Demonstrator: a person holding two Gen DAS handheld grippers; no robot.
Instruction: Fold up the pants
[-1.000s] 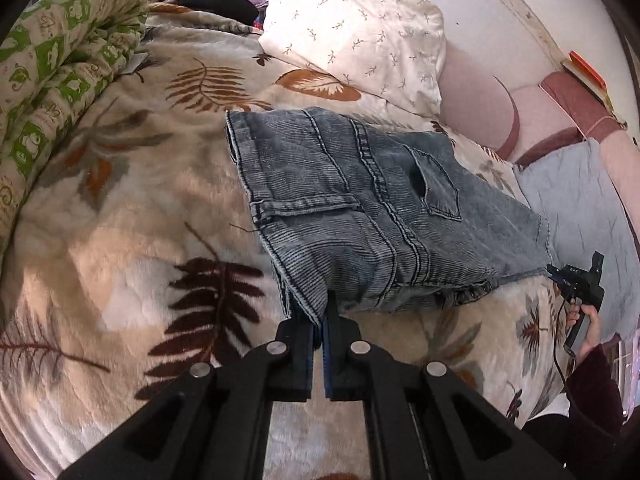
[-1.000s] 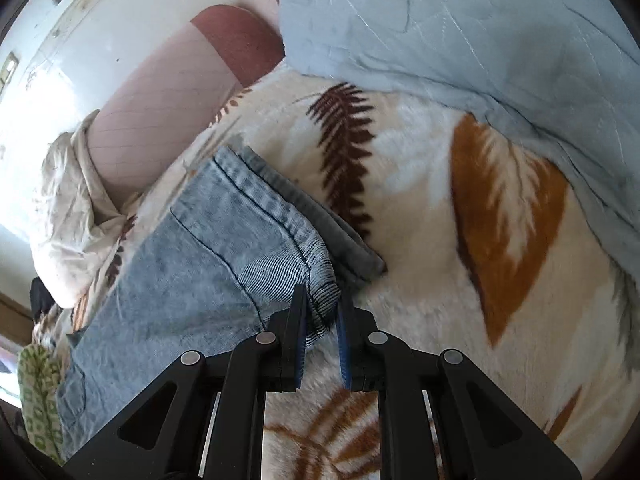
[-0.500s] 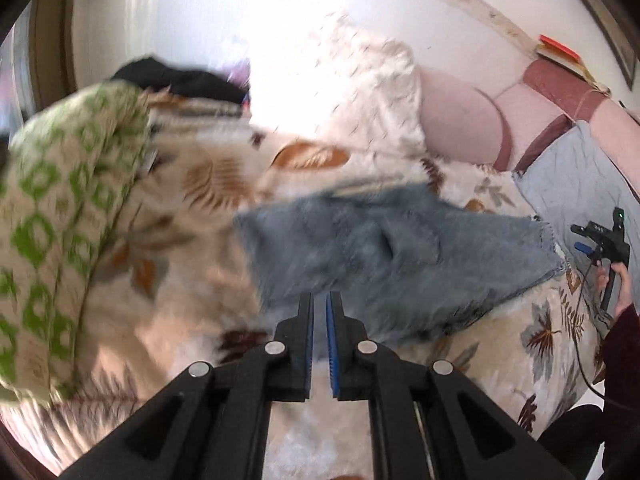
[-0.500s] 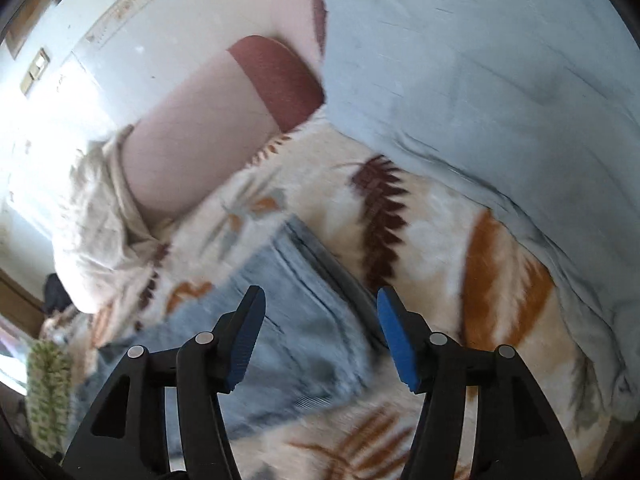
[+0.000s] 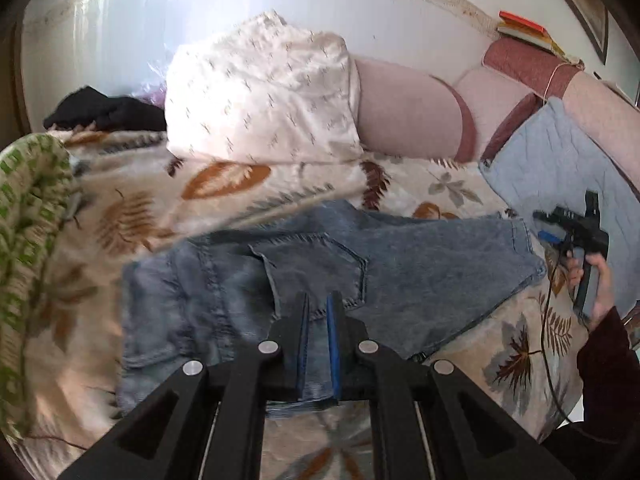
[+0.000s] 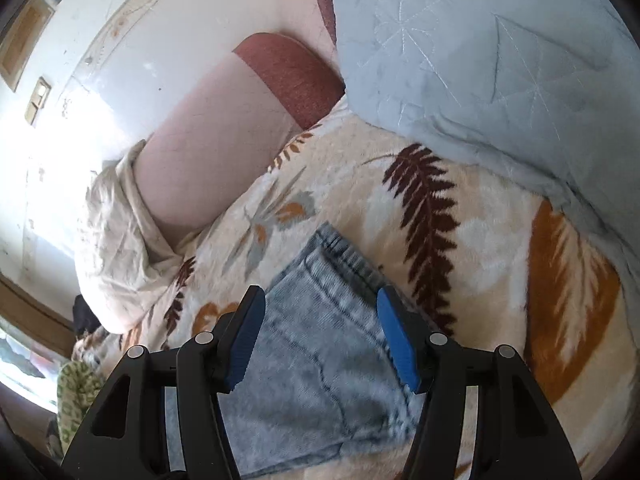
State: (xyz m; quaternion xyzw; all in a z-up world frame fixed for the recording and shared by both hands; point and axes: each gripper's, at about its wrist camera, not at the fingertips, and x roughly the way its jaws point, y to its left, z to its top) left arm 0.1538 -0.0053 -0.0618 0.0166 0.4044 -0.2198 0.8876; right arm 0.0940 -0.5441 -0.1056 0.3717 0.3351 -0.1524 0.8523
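Folded jeans [image 5: 400,264] on my leaf-print blanket [image 5: 132,208]

My left claw [image 5: 318,312] hangs nearly closed, empty; my right claw [image 6: 320,308] has just opened, gripping nothing.

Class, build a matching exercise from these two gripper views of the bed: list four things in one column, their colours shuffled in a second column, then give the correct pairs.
Things:
1. folded jeans
2. quilted cover
3. rolled blanket
4. heap of clothes

Colours:
A. black
B. green and white pattern
C. washed blue denim
D. pale grey-blue

Pairs: 1-C, 2-D, 3-B, 4-A
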